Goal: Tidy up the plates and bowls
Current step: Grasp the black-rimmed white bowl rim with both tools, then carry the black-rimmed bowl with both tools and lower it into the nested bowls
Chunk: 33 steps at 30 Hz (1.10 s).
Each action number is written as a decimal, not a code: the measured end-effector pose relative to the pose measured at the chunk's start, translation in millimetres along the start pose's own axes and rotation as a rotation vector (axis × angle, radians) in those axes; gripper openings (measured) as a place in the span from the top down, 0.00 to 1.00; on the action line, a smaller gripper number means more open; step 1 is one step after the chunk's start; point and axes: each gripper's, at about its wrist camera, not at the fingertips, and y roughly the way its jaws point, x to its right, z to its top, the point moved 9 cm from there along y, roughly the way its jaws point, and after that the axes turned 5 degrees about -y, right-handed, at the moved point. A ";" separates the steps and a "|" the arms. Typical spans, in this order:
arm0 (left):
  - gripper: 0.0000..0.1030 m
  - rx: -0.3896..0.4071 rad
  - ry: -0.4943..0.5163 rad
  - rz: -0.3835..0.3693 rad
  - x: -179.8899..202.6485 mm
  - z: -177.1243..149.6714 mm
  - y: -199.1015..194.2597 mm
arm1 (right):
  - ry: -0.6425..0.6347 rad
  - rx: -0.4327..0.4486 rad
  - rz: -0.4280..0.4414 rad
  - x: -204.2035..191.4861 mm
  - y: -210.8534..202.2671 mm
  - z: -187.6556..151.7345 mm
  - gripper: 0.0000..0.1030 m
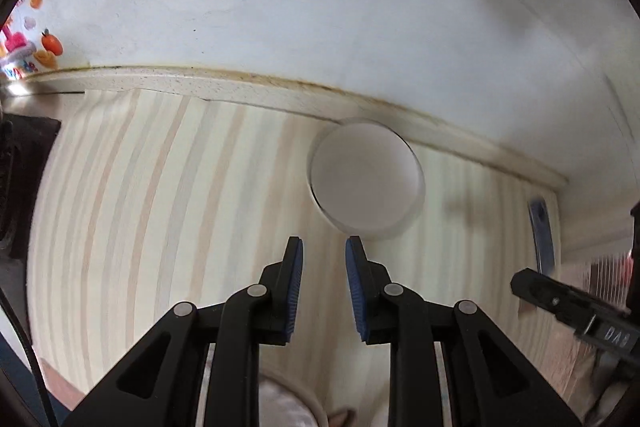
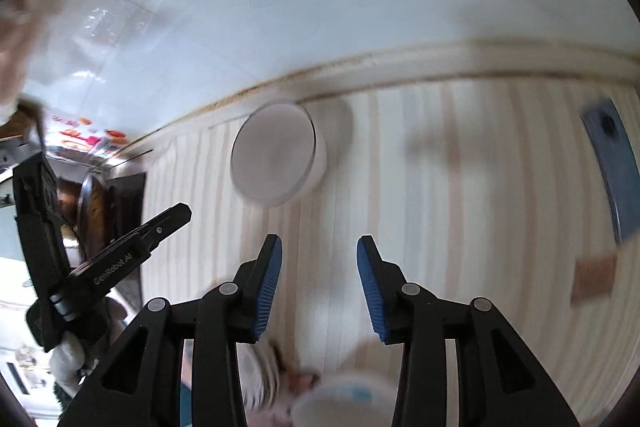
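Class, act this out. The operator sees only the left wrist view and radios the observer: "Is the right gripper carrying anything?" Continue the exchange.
Observer: No. The right gripper is open with nothing between its jaws, above the striped table.
Operator: I see only the white round dish. Is there any other dish near that gripper?
Observer: Yes. A pale bowl with a bluish mark shows at the bottom edge of the right wrist view, below the gripper. It is blurred.

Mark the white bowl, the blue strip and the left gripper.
white bowl [image 1: 366, 175], left wrist view, inner surface.
blue strip [image 2: 614, 163], right wrist view, middle of its face.
left gripper [image 1: 324, 247], left wrist view, between its fingertips.
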 end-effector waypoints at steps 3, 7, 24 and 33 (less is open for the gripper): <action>0.80 -0.021 -0.028 0.008 -8.7 18.8 25.9 | -0.008 -0.022 -0.008 -5.5 38.0 26.9 0.59; 0.81 -0.065 -0.024 0.016 -10.7 30.9 62.4 | 0.016 -0.047 0.003 0.3 80.2 46.8 0.59; 0.82 -0.069 0.024 0.011 2.7 23.3 95.9 | -0.024 -0.084 -0.039 4.8 124.9 57.9 0.87; 0.82 -0.029 0.069 0.009 10.3 24.0 63.5 | -0.028 -0.071 -0.045 -3.7 97.5 43.2 0.87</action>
